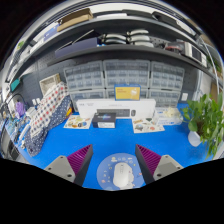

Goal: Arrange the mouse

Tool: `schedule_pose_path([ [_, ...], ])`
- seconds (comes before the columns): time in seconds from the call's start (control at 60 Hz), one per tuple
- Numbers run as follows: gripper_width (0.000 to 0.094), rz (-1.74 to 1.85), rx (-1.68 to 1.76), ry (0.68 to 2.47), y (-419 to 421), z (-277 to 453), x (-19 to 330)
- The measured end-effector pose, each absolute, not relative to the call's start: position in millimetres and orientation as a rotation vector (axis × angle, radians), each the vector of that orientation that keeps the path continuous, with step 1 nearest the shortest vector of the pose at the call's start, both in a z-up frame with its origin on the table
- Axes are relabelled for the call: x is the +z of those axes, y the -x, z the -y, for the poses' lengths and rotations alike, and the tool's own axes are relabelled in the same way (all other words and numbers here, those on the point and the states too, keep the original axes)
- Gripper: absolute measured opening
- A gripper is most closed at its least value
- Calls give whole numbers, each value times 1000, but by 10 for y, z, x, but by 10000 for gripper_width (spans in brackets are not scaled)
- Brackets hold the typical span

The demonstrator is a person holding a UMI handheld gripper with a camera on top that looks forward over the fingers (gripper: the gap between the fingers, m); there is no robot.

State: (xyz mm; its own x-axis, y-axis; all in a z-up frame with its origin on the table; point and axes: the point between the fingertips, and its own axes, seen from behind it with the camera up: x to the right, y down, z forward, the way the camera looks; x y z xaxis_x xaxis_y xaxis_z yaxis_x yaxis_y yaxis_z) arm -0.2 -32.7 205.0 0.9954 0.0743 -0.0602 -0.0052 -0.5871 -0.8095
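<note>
A white mouse (122, 175) lies on a round patterned mouse pad (107, 165) on the blue table top (110, 140). My gripper (114, 162) is open, its two fingers with magenta pads (80, 159) standing wide apart at either side of the pad. The mouse sits between the fingers, low and close to me, with a clear gap to each finger. It rests on the pad on its own.
A white box (113, 107) stands at the table's back, with small boxes (78, 121) and a tray (148, 125) before it. A green plant in a white pot (198, 125) stands at the right. A patterned bag (45, 110) leans at the left. Shelves with drawers (125, 75) rise behind.
</note>
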Motion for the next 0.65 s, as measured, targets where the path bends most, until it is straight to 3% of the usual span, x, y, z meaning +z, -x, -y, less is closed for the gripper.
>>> schedule_pose_path([
  [0.317, 866, 46, 143, 2145, 21, 515, 2494],
  [0.65, 863, 58, 120, 2185, 16, 625, 2333],
])
